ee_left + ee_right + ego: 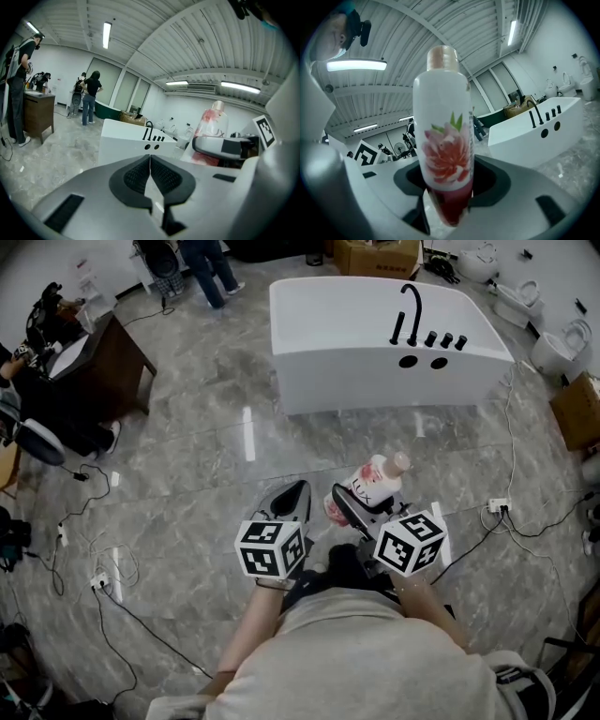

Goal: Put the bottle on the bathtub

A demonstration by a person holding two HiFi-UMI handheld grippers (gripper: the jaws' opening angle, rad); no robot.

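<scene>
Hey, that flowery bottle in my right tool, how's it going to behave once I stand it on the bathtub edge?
The bottle looks tall and narrow, so it will probably tip easily on the rim of the bathtub. Its smooth, round body may slip in the right tool and would likely roll if it falls. It keeps its shape between the pads, so it is probably stiff plastic.

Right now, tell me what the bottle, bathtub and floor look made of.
Lux bottle: glossy white plastic, likely; printed flower, soft highlights.
Bathtub: smooth white acrylic or ceramic, can't tell which; even sheen.
Floor: polished grey marble-look tile; veining, lamp reflections.
</scene>
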